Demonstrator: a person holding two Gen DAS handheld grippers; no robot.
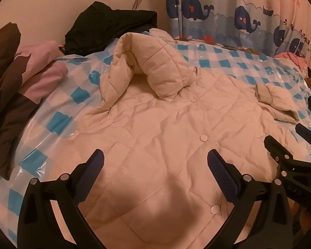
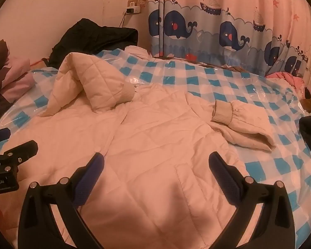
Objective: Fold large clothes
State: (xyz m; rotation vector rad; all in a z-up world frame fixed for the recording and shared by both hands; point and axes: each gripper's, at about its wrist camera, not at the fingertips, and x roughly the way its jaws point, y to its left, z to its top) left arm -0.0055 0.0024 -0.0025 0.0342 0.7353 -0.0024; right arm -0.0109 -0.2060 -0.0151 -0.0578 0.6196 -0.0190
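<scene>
A cream quilted jacket [image 1: 155, 124] lies spread front-up on a blue-and-white checked plastic sheet [image 1: 228, 62]. Its left sleeve [image 1: 147, 66] is folded up and arches over the chest; its right sleeve [image 2: 244, 122] lies bent beside the body, cuff toward the collar. My left gripper [image 1: 155, 161] hovers open over the lower front, beside the button line, with nothing between its fingers. The right gripper [image 2: 155, 164] also stands open above the jacket's hem near the pocket [image 2: 188, 186], holding nothing. In the left wrist view the right gripper [image 1: 288, 141] shows at the right edge.
A black garment [image 1: 109, 27] is heaped against the wall at the back left. Pink and brown clothes [image 1: 16, 78] pile at the left edge. A whale-patterned curtain [image 2: 217, 33] hangs behind. More pink cloth [image 2: 284, 76] lies at the far right.
</scene>
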